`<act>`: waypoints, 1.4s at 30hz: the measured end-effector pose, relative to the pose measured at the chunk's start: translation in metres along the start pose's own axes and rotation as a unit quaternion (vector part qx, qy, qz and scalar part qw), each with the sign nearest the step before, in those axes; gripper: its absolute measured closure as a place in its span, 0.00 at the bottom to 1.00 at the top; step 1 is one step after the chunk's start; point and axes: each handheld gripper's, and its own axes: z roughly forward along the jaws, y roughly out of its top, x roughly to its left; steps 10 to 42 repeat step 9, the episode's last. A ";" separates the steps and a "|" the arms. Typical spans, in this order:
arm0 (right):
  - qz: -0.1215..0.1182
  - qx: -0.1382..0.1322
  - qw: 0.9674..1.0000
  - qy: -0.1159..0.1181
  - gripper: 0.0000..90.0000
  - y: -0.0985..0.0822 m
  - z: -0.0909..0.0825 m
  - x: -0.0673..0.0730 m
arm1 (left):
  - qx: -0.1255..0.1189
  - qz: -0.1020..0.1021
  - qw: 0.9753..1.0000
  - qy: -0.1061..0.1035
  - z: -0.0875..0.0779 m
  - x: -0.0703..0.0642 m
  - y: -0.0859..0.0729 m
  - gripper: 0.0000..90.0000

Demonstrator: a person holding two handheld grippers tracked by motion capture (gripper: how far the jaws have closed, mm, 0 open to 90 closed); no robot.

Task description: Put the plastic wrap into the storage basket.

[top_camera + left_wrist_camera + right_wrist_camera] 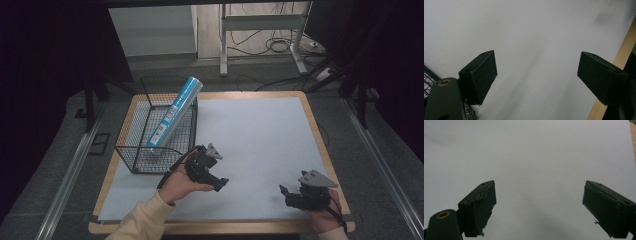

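Nearest the camera, at the bottom of the high view, we see a cream sleeve (142,220) and two hands, each holding a black two-jaw tool. Our left gripper (220,184) sits at lower centre, just off the near right corner of a black wire basket (132,155); its jaws are spread with nothing between them, and in the left gripper view the left gripper (537,75) frames bare white paper. Our right gripper (283,192) rests at lower right, well apart from the basket; its jaws also stand wide and empty, as the right gripper view confirms, where the right gripper (539,205) looks along blank white sheet (529,152). The thing in play is a light blue tube (175,112) standing tilted in the basket at centre left of the frame. Its long axis runs diagonally: the lower end is down inside the basket toward the lower left, and the upper end leans out over the far right rim, pointing to the upper right. From the left gripper the tube lies up and to the left, and that gripper is clearly the nearer of the two. The basket sits on the left side of a white sheet covering a wooden table (320,140).
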 end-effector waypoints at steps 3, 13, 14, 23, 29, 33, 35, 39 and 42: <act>-0.001 -0.004 1.000 0.000 0.13 0.000 0.000 0.000 | -0.001 -0.001 1.000 -0.001 0.001 0.000 -0.001 0.17; -0.001 -0.019 1.000 0.001 0.13 0.002 -0.002 0.000 | -0.004 -0.001 1.000 0.004 0.003 0.000 -0.004 0.17; -0.001 -0.019 1.000 0.001 0.13 0.002 -0.002 0.000 | -0.004 -0.001 1.000 0.004 0.003 0.000 -0.004 0.17; -0.001 -0.019 1.000 0.001 0.13 0.002 -0.002 0.000 | -0.004 -0.001 1.000 0.004 0.003 0.000 -0.004 0.17; -0.001 -0.019 1.000 0.001 0.13 0.002 -0.002 0.000 | -0.004 -0.001 1.000 0.004 0.003 0.000 -0.004 0.17; -0.001 -0.019 1.000 0.001 0.13 0.002 -0.002 0.000 | -0.004 -0.001 1.000 0.004 0.003 0.000 -0.004 0.17; -0.001 -0.019 1.000 0.001 0.13 0.002 -0.002 0.000 | -0.004 -0.001 1.000 0.004 0.003 0.000 -0.004 0.17; -0.001 -0.019 1.000 0.001 0.13 0.002 -0.002 0.000 | -0.004 -0.001 1.000 0.004 0.003 0.000 -0.004 0.17; -0.001 -0.019 1.000 0.001 0.13 0.002 -0.002 0.000 | -0.004 -0.001 1.000 0.004 0.003 0.000 -0.004 0.17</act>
